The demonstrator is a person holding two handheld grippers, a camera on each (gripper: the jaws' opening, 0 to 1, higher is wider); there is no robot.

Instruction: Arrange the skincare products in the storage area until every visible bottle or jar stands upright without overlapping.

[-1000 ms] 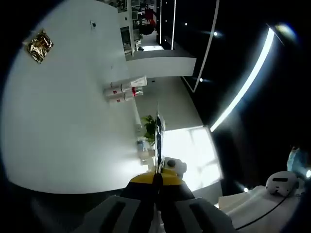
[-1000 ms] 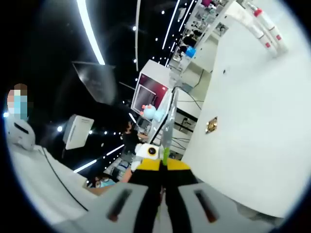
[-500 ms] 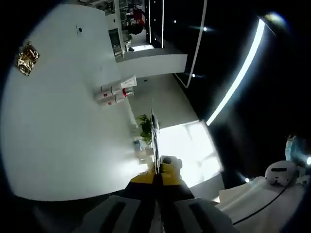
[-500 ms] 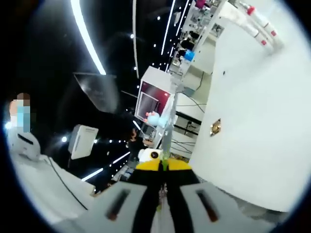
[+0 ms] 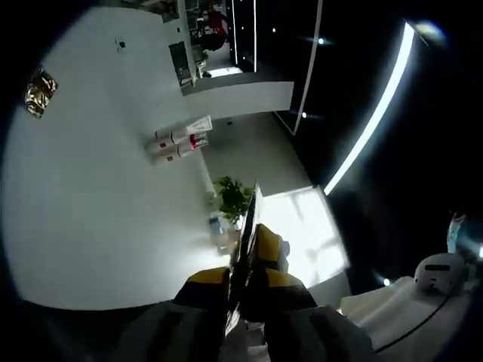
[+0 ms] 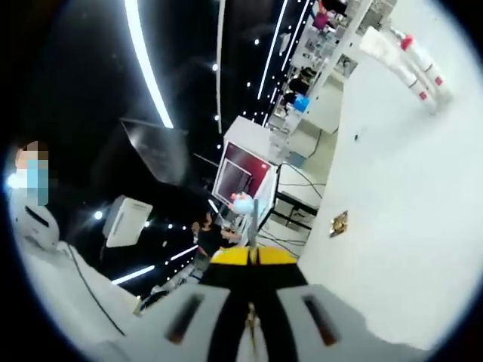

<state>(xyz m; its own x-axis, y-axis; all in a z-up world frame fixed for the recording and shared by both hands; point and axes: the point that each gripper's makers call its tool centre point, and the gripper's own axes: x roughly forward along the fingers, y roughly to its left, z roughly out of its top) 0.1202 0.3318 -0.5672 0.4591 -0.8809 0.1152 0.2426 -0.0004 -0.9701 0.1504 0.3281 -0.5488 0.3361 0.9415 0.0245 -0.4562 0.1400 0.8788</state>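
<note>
A small cluster of white skincare bottles (image 5: 181, 143) with red marks sits far off on the white table (image 5: 90, 196), near its far edge. The left gripper view is rolled, and the bottles seem to stand with their tops toward the ceiling side. My left gripper (image 5: 243, 245) is shut and empty, raised well away from them. In the right gripper view the same bottles (image 6: 419, 64) are at the upper right on the table (image 6: 407, 226). My right gripper (image 6: 253, 256) is shut with nothing in it, also far from the bottles.
A crumpled gold foil piece (image 5: 39, 92) lies on the table apart from the bottles, and the foil (image 6: 339, 223) sits mid-table in the right gripper view. A potted plant (image 5: 232, 197), shelves, ceiling light strips and a person (image 6: 30, 219) lie beyond the table.
Both cameras have shifted and rolled slightly, so the table sits differently in each view. The bottles and foil have not moved. Both grippers stay shut.
</note>
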